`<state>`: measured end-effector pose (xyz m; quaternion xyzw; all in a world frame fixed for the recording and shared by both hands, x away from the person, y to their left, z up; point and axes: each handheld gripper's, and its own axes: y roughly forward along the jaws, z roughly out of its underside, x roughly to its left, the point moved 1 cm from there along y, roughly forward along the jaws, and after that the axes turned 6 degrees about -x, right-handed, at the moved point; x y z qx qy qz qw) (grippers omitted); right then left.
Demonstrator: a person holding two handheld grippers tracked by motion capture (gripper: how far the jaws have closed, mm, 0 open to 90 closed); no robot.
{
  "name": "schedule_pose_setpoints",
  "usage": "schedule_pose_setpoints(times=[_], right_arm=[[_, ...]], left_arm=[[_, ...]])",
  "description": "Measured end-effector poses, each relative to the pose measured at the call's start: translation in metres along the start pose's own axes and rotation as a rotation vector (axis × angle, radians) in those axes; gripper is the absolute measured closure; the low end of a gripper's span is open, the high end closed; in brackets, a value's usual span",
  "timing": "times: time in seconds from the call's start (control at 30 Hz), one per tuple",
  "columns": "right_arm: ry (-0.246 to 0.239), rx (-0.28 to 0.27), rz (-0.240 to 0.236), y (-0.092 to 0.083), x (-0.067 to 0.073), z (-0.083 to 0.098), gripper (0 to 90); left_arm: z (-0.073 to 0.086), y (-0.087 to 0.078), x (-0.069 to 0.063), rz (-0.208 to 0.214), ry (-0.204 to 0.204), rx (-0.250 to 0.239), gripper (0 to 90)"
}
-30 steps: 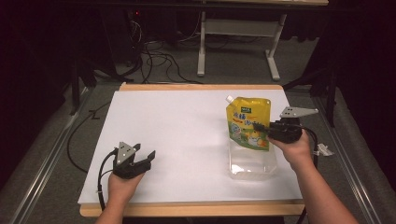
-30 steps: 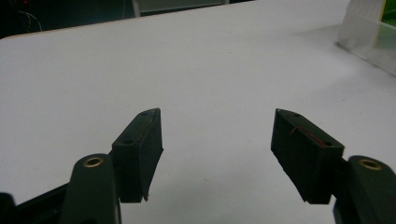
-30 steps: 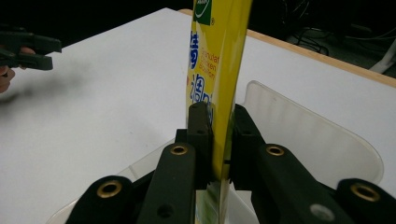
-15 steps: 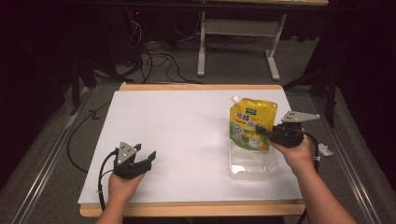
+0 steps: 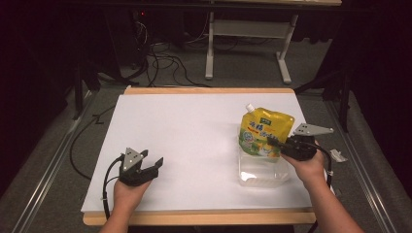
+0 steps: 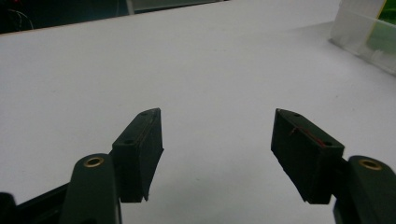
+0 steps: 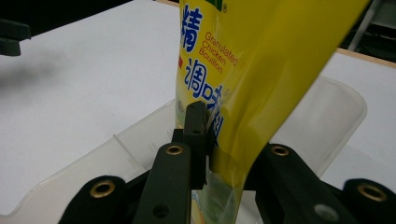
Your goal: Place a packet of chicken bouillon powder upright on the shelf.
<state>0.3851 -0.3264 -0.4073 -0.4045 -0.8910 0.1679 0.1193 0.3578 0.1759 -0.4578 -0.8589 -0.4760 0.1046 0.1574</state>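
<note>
A yellow spouted pouch of chicken bouillon (image 5: 263, 130) hangs upright with its lower end inside a clear plastic container (image 5: 262, 174) at the table's right. My right gripper (image 5: 272, 142) is shut on the pouch's lower right edge. In the right gripper view the jaws (image 7: 212, 140) pinch the pouch (image 7: 261, 70) just above the container's rim (image 7: 336, 100). My left gripper (image 5: 151, 158) rests open at the near left of the white tabletop (image 5: 194, 131), with nothing between its fingers (image 6: 217, 135).
The container's corner (image 6: 369, 37) shows far off to the upper right in the left gripper view. Cables and a white table frame (image 5: 248, 43) lie on the floor beyond the table's far edge. A small white scrap (image 5: 336, 155) sits by the right edge.
My right gripper has carried the pouch slightly right and down, toward the clear container. The left gripper has stayed still.
</note>
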Motion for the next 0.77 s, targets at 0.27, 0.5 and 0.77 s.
schedule_pose_setpoints(times=[0.27,0.5,0.77], right_arm=[[0.021,0.001,0.072,-0.002,0.004,0.002,60.2],[0.075,-0.010,0.154,-0.015,0.007,-0.001,23.5],[0.069,-0.109,0.193,-0.052,0.044,-0.001,11.1]], left_arm=[[-0.001,0.000,-0.001,0.012,0.003,-0.002,34.3],[-0.001,0.000,-0.003,0.028,0.007,-0.001,34.4],[-0.007,-0.002,-0.019,0.102,0.041,-0.021,33.4]])
